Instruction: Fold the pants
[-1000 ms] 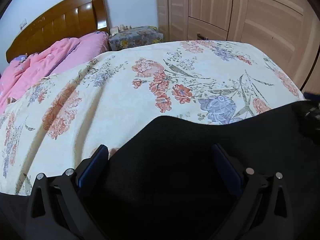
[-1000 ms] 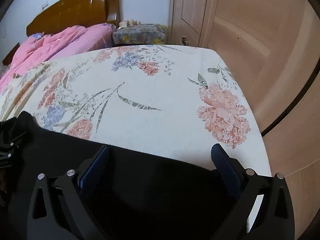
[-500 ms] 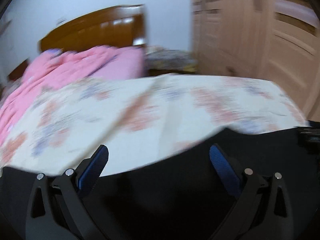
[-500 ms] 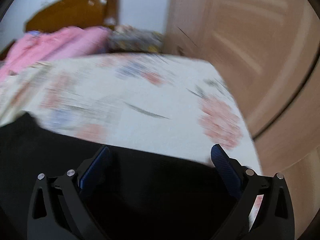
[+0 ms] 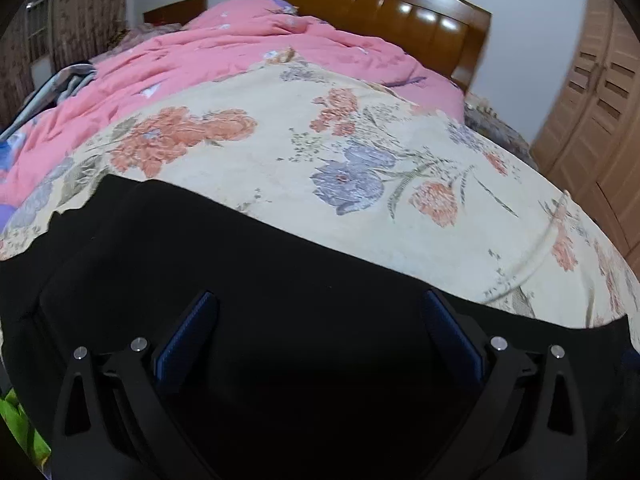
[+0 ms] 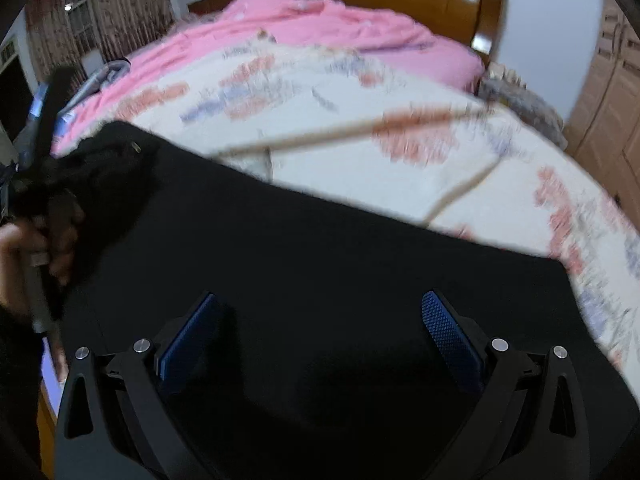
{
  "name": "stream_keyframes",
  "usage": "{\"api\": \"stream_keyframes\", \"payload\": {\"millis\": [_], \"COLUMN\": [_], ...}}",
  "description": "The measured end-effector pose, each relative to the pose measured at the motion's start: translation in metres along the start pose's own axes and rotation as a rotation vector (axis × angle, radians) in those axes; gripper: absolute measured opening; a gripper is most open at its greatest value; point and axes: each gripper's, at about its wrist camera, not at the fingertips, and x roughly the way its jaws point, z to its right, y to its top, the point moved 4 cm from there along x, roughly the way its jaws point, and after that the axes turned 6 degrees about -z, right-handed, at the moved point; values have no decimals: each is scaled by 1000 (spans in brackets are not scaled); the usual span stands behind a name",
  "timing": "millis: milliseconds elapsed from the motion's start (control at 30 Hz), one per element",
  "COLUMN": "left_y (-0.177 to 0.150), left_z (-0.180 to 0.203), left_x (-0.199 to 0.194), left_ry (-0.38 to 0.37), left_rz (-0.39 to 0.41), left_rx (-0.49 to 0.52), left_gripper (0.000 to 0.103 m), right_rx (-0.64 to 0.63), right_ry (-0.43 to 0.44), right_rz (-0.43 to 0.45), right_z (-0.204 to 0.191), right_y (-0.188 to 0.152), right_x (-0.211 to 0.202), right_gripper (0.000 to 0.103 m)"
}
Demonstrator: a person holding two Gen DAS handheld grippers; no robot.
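The black pants [image 5: 260,280] lie spread across the near part of the floral bedsheet [image 5: 304,168]. They also fill the lower part of the right wrist view [image 6: 320,264]. My left gripper [image 5: 320,336] is open, its blue pads wide apart above the black fabric. My right gripper [image 6: 320,332] is open too, over the pants. In the right wrist view a hand [image 6: 24,252] at the far left holds the other gripper's handle by a bunched end of the pants [image 6: 100,168].
A pink quilt [image 5: 224,48] is heaped at the head of the bed below the wooden headboard [image 5: 380,12]. Wooden wardrobe doors [image 5: 600,100] stand to the right. Curtains [image 6: 120,8] hang at the far left.
Both views have swung left from the wardrobe toward the headboard and pink quilt. Both grippers stay open over the pants. The right wrist view is still blurred by motion.
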Motion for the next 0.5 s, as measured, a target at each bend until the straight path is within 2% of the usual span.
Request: {"api": "stream_keyframes", "payload": {"millis": [33, 133, 167, 267, 433, 500], "left_y": [-2, -4, -3, -4, -4, -4], "left_z": [-1, -3, -9, -21, -28, -29], "left_x": [0, -3, -2, -3, -5, -5], "left_ry": [12, 32, 33, 26, 32, 29], "left_rz": [3, 15, 17, 28, 42, 40], "left_rx": [0, -18, -34, -91, -131, -134], "left_gripper": [102, 102, 102, 102, 101, 101], "right_rx": [-20, -26, 5, 110, 86, 127], "right_ry": [-2, -30, -66, -41, -101, -136], "right_rz": [35, 40, 39, 55, 39, 26], "right_z": [2, 9, 16, 39, 34, 33], "right_y": [-3, -8, -10, -12, -10, -5], "right_x": [-1, -3, -3, -7, -5, -6], "right_gripper": [98, 98, 98, 98, 98, 98]}}
